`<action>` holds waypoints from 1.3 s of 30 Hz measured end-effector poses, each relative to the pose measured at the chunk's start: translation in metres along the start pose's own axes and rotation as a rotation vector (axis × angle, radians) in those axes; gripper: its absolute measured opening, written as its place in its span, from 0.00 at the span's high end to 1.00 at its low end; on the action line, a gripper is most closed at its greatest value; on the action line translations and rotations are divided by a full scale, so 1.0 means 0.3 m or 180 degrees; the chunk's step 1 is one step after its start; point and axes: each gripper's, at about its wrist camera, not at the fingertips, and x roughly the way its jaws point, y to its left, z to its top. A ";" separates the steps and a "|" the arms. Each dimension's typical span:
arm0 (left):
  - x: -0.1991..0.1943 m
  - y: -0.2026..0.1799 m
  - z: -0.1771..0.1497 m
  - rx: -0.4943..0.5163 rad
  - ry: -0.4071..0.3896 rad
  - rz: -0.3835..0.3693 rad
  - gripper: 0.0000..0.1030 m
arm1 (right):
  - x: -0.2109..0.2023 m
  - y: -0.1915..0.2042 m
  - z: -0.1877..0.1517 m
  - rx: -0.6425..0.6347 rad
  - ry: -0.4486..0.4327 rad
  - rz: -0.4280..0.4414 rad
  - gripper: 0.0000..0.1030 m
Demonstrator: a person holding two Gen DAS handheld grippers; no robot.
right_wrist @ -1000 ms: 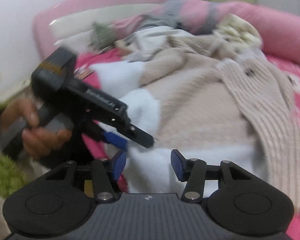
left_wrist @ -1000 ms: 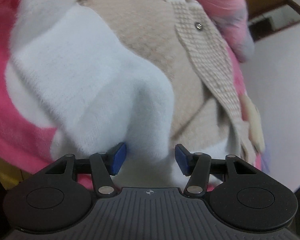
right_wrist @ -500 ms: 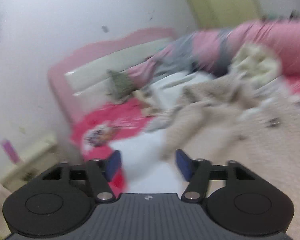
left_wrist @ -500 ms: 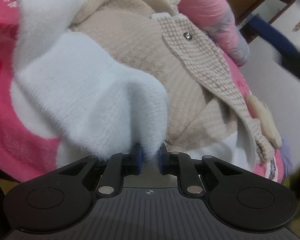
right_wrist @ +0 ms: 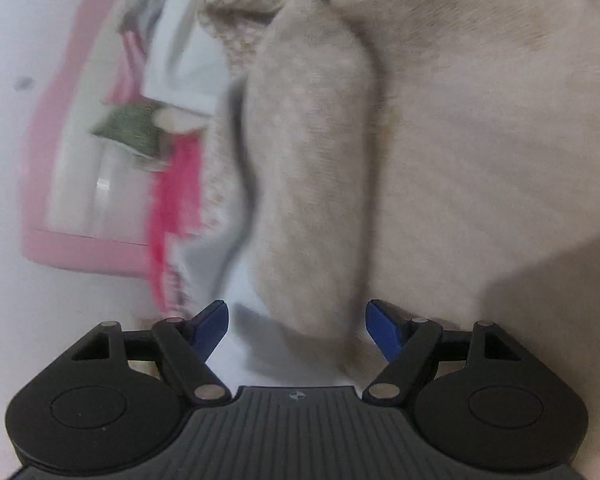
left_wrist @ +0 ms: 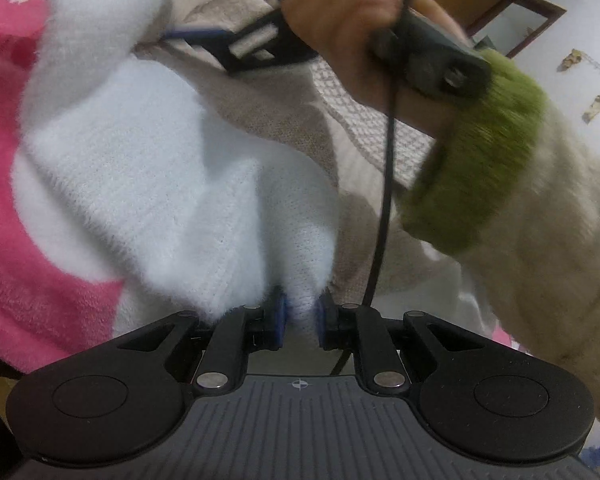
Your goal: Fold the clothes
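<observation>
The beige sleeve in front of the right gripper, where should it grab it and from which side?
Grip the beige sleeve at its near rounded end, coming straight in; that raised fold already sits between the open right gripper fingers, clear of the flat cardigan body.

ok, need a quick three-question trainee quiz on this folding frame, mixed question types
1. True or false: the left tool is shut on the white part of the beige-and-white sweater.
2. Which best describes the right tool? A) shut on a pillow B) open, with a beige fold between its fingers C) out of view
3. Fill in: in the left wrist view, the person's hand wears a ____ fuzzy cuff.

Key: 1 true; 2 B; 3 green
</observation>
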 end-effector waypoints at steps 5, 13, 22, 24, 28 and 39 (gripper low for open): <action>-0.009 0.024 0.000 0.0041 0.0004 -0.0055 0.87 | 0.101 0.061 0.009 -0.0423 -0.0008 -0.0168 0.34; -0.046 0.002 -0.021 0.0230 -0.0147 -0.0002 0.88 | -0.018 0.244 -0.055 -0.1364 -0.0406 0.0359 0.76; -0.182 -0.075 0.000 0.0754 -0.0871 0.0206 0.88 | -0.560 0.277 -0.162 -0.1414 -0.1644 0.1248 0.78; -0.212 -0.094 0.019 0.0885 -0.1069 0.0278 0.88 | -0.698 0.308 -0.194 -0.1543 -0.1928 0.1310 0.78; -0.320 -0.128 0.098 0.1159 -0.1582 0.0377 0.89 | -0.957 0.369 -0.254 -0.1759 -0.2466 0.1397 0.78; -0.501 -0.292 0.457 0.1448 -0.2753 0.0404 0.89 | -1.303 0.681 -0.541 -0.2387 -0.3797 0.0902 0.84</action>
